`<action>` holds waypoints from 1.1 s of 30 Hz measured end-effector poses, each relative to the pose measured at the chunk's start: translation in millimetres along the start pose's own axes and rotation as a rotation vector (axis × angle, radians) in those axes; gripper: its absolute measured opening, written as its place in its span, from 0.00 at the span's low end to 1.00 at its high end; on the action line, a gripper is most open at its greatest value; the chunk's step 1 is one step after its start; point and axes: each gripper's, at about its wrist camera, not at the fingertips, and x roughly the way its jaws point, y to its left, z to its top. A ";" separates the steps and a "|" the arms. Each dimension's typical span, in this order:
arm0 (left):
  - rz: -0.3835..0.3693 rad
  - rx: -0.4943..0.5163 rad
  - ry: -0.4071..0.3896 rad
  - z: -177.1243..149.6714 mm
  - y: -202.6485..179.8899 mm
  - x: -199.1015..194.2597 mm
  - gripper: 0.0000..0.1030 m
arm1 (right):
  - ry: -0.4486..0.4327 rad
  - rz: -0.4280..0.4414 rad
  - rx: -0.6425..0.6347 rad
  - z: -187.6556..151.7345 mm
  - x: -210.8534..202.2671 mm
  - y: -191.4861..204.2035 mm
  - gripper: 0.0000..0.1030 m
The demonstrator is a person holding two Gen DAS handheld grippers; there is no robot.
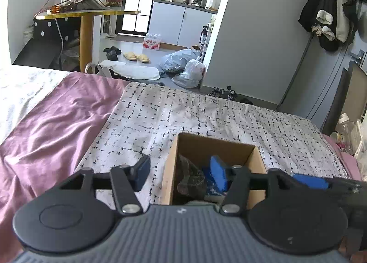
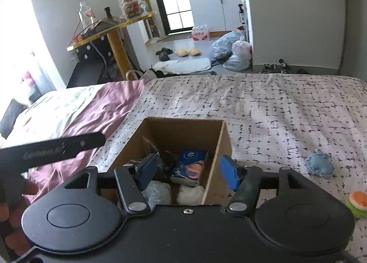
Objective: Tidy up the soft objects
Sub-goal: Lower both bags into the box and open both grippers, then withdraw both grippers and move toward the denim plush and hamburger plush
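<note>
Both my tools hang over the cardboard box (image 2: pixel 174 134) on the bed (image 2: pixel 286 107): left tool (image 1: pixel 181 172) and right tool (image 2: pixel 190 171) w/ jaws apart, nothing gripped. Box already holds a tissue pack (image 2: pixel 189 166) plus soft bundles. Still out: blue plush (image 2: pixel 320 166) and orange-green toy (image 2: pixel 357 203) on the bed, right of box. Approx. halfway, I reckon.

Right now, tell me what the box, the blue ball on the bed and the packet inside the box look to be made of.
Box: brown corrugated cardboard, matte, with a thin pale cut edge along its wall.
Blue ball: seemingly plush or terry fabric, fuzzy and lumpy in outline; too blurred to be sure.
Packet: probably thin glossy plastic wrap, printed blue, with a slight sheen; possibly a soft tissue pack.
</note>
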 end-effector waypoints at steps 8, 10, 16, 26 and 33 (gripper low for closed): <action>-0.003 0.006 -0.001 -6.9 -13.5 -23.5 0.77 | -0.030 -0.021 0.040 -8.7 -35.3 -25.4 0.64; -0.008 0.001 0.000 -8.8 -17.0 -28.9 0.81 | -0.037 -0.023 0.053 -11.1 -45.4 -31.9 0.68; -0.029 0.001 0.000 -15.7 -31.1 -44.9 0.93 | -0.059 -0.019 0.060 -17.5 -71.5 -41.4 0.78; -0.045 0.028 0.011 -17.7 -53.2 -64.2 1.00 | -0.098 0.001 0.070 -22.2 -106.7 -58.2 0.96; -0.039 0.060 0.005 -27.9 -65.4 -76.8 1.00 | -0.119 -0.009 0.075 -27.1 -128.2 -76.2 1.00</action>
